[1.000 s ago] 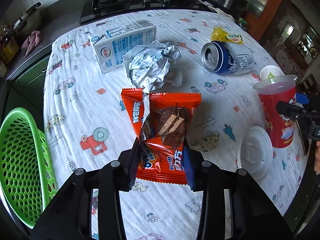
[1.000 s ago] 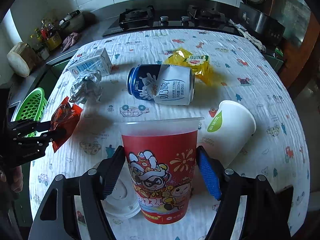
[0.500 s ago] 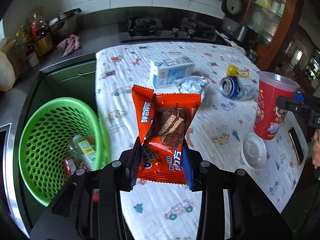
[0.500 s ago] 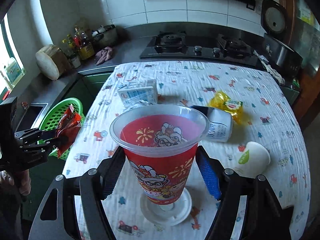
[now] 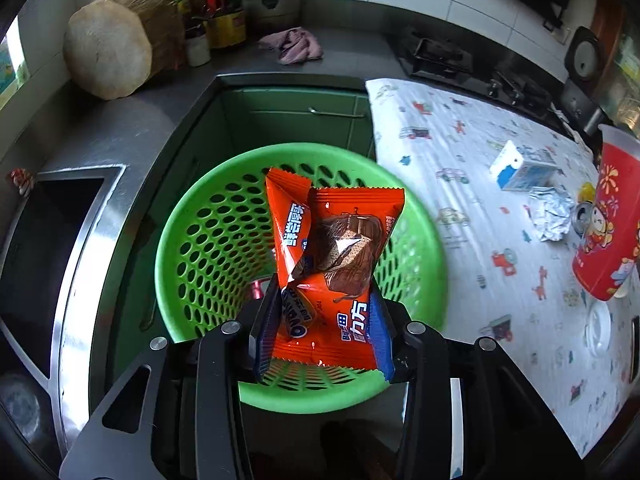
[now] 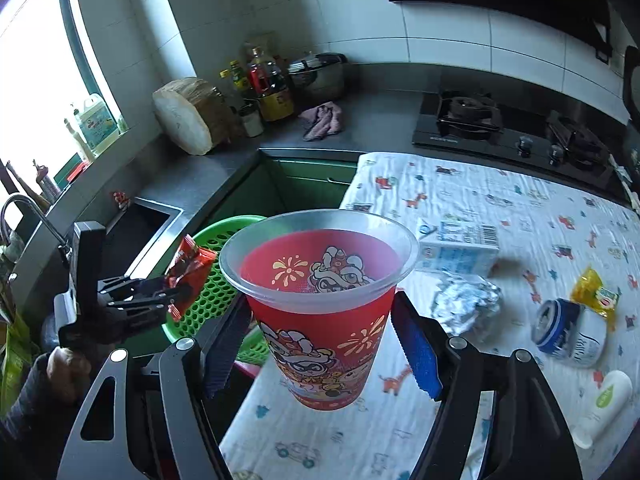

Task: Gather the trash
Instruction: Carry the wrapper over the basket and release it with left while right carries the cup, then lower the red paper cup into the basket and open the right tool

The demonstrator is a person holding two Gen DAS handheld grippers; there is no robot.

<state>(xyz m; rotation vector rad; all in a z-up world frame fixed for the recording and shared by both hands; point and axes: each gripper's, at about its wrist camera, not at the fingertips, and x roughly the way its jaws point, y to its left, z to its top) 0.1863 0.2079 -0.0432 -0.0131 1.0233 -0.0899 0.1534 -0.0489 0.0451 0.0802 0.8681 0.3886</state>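
Left gripper: jaws closed on lower half of orange wrapper, upper half standing free above the pads. Now carried off the bench and held directly over the mouth of the green basket; a second ago still above the cloth, with the basket only at the frame's edge. Seen from the right wrist, same wrapper poised over the basket rim, not yet released. Some red item dimly visible at the basket bottom, otherwise hidden by the wrapper.

Right gripper: jaws closed on red cup, blue pads pressed to both sides. Cup lifted clear of the bench, open end up and apparently empty; a second ago standing on the cloth beside its lid. Now swung toward the basket edge but short of it, bench corner beneath.

Meaning for task: transport of both items essentially done; likely next, opening of left jaws to drop the wrapper, then cup over the basket.

Farther on the bench, still to be collected: foil ball, milk carton, blue can on its side, yellow packet touching it, white cup lying at the near right edge. Cup lid flat on the cloth, seen only from the left wrist.
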